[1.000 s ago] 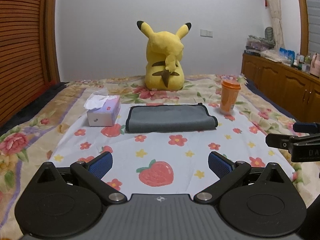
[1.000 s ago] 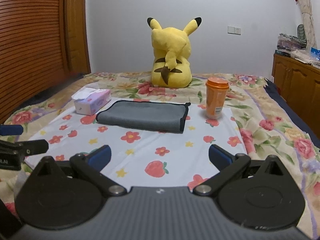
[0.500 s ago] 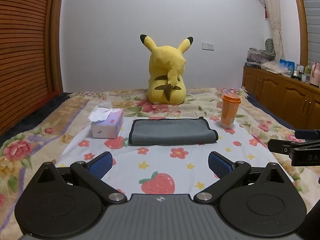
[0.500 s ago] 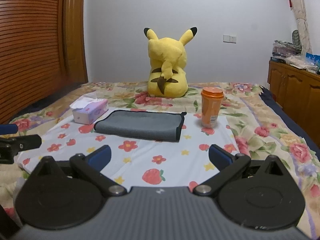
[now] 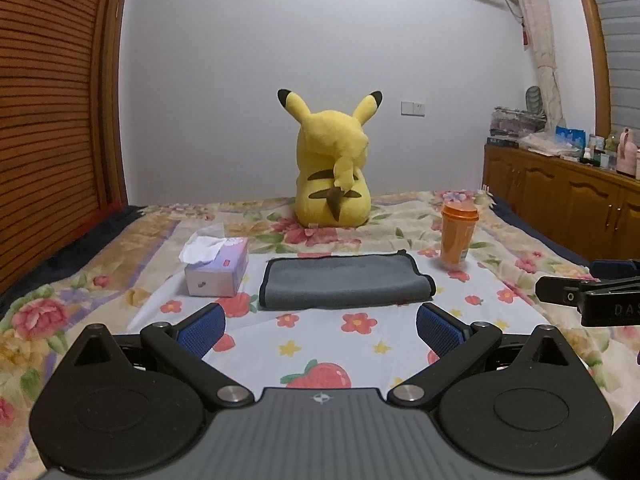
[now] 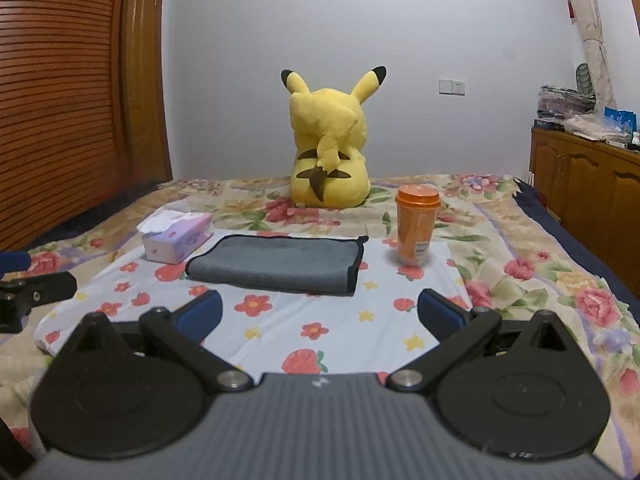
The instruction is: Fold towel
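Note:
A grey towel [image 5: 344,282] with a black hem lies folded flat on a white flower-print cloth [image 5: 332,336] on the bed. It also shows in the right wrist view [image 6: 276,264]. My left gripper [image 5: 320,326] is open and empty, held low in front of the towel, apart from it. My right gripper [image 6: 318,314] is open and empty, also short of the towel. The right gripper's side shows at the right edge of the left wrist view [image 5: 588,292]. The left gripper's side shows at the left edge of the right wrist view [image 6: 28,292].
A tissue box [image 5: 218,266] stands left of the towel and an orange cup [image 5: 458,236] right of it. A yellow plush toy [image 5: 334,172] sits behind. A wooden cabinet [image 5: 560,196] runs along the right, a slatted wooden wall [image 5: 48,120] on the left.
Both grippers have drawn back and tilted upward, so the towel sits lower in both views. The towel has not moved. Both grippers stay open.

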Demonstrator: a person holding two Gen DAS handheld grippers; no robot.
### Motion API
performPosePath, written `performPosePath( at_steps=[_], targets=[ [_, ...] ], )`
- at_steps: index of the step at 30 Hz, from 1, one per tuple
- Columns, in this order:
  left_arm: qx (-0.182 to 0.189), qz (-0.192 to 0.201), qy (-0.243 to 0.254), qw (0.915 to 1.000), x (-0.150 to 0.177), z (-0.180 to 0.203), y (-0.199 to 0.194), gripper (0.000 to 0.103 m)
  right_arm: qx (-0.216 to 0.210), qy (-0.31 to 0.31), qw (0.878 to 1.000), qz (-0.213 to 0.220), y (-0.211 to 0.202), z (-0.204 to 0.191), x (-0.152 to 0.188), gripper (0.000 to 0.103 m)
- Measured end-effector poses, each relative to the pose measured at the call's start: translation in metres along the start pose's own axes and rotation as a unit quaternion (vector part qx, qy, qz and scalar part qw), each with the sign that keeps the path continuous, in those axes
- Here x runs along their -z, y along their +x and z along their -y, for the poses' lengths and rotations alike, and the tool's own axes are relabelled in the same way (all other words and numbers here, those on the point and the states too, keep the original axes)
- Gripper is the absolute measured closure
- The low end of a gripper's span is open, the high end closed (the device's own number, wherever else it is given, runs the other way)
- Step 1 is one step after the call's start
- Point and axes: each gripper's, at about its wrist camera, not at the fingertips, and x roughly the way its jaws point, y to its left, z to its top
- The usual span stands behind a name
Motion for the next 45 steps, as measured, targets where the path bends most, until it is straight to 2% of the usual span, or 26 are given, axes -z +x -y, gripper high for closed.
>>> performPosePath(
  at_steps=[13, 45],
  targets=[
    [-0.018, 0.023, -0.001, 0.9996, -0.003, -0.0038, -0.0046, 0.0, 0.008, 0.007, 0.999, 0.032, -0.0074, 0.0045, -0.0021, 0.0],
    [-0.019, 0.021, -0.004, 0.9996, -0.0009, -0.006, -0.005, 0.0, 0.01, 0.01, 0.999, 0.033, -0.0066, 0.0052, -0.0021, 0.0]
  ],
)
